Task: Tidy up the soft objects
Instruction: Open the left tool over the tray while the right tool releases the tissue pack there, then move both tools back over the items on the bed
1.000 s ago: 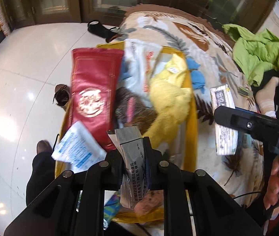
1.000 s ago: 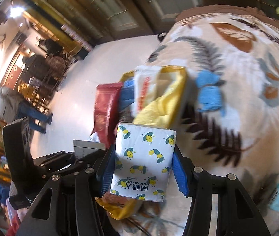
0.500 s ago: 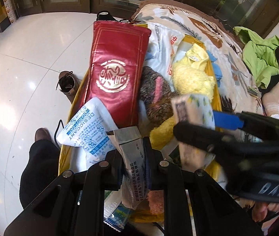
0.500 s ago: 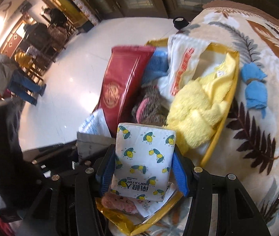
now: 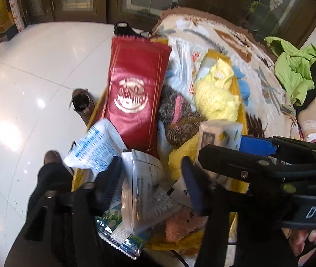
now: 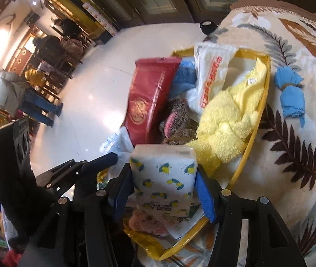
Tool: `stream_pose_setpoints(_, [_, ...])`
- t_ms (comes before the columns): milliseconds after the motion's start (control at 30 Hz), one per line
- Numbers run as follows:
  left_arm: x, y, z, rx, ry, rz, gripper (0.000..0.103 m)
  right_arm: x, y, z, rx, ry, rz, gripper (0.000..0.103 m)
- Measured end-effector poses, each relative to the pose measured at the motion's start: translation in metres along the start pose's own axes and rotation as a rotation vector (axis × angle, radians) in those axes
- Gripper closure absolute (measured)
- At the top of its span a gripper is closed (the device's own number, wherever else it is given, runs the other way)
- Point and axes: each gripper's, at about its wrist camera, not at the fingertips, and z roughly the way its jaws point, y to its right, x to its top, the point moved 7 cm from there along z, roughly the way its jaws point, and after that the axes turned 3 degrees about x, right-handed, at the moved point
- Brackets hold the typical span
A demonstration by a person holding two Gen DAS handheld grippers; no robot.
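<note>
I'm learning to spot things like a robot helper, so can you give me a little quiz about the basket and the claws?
1. True or false: the right claw grips the lemon-print tissue pack.
2. What colour is the fluffy towel in the basket? A yellow, B purple, C black.
3. Fill in: the left claw is ___ (open or shut).
Key: 1 true; 2 A; 3 open.
</note>
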Motion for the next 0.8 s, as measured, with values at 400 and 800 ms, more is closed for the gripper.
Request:
stream_pose_setpoints(400, [0.016, 0.014, -0.048, 0.07, 0.146, 0.063, 0.031, -0.008, 0.018, -0.068, 0.062, 0.116, 0.043, 0.043])
stream_pose_setpoints(800, [0.023, 0.075, -0.063, 0.064, 0.205, 0.176, 0.031, -0.062, 0.119, -0.147, -0.008, 0.243, 0.213, 0.042])
